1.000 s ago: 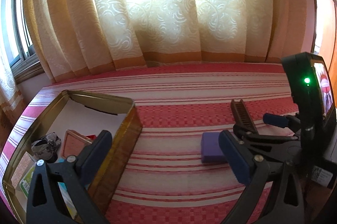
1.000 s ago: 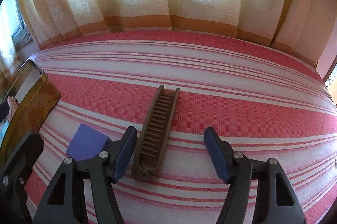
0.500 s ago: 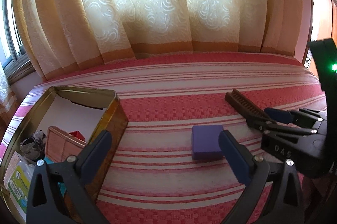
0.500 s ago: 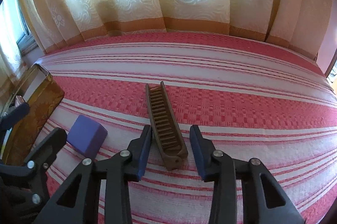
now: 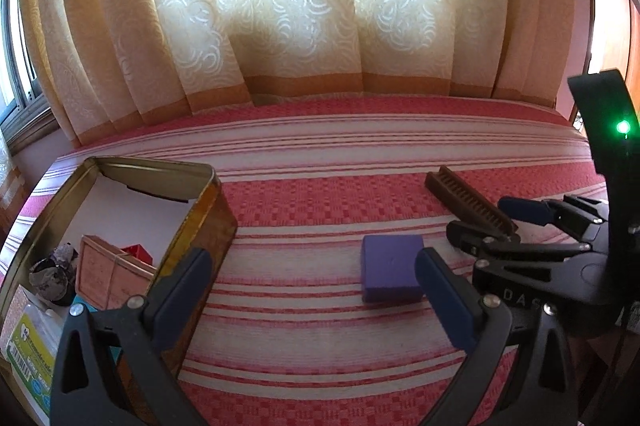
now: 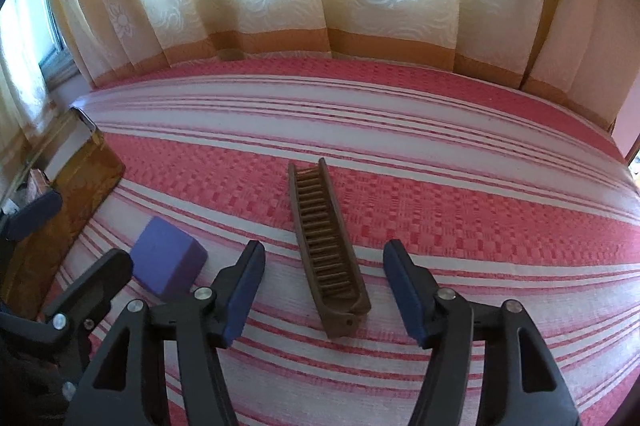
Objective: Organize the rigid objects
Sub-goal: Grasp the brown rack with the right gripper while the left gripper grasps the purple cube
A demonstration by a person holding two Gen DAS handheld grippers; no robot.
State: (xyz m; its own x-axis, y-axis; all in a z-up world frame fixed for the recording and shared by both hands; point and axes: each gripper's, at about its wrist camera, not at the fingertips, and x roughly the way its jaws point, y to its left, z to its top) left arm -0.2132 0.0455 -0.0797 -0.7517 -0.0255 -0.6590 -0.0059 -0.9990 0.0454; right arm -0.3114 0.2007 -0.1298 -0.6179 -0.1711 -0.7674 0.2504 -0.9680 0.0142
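Observation:
A brown comb-like ridged bar (image 6: 326,250) lies on the striped red and white cloth, lengthwise between the jaws of my open right gripper (image 6: 324,292), which does not touch it. It also shows in the left wrist view (image 5: 468,204). A purple block (image 5: 391,273) lies flat on the cloth just left of the right finger of my open, empty left gripper (image 5: 312,296); in the right wrist view the block (image 6: 168,264) sits left of the right gripper. A gold tin box (image 5: 208,218) stands at the left.
The tin holds a brown card box (image 5: 108,276), a red item (image 5: 138,254), a dark crumpled thing (image 5: 54,272) and a printed packet (image 5: 30,358). Cream curtains (image 5: 300,26) hang behind the cloth-covered surface (image 6: 440,194). The right gripper body (image 5: 560,258) fills the left view's right side.
The right gripper closed partway around the bar half a second ago and has now opened wide again; the bar stays on the cloth. The left gripper has shifted slightly, staying open.

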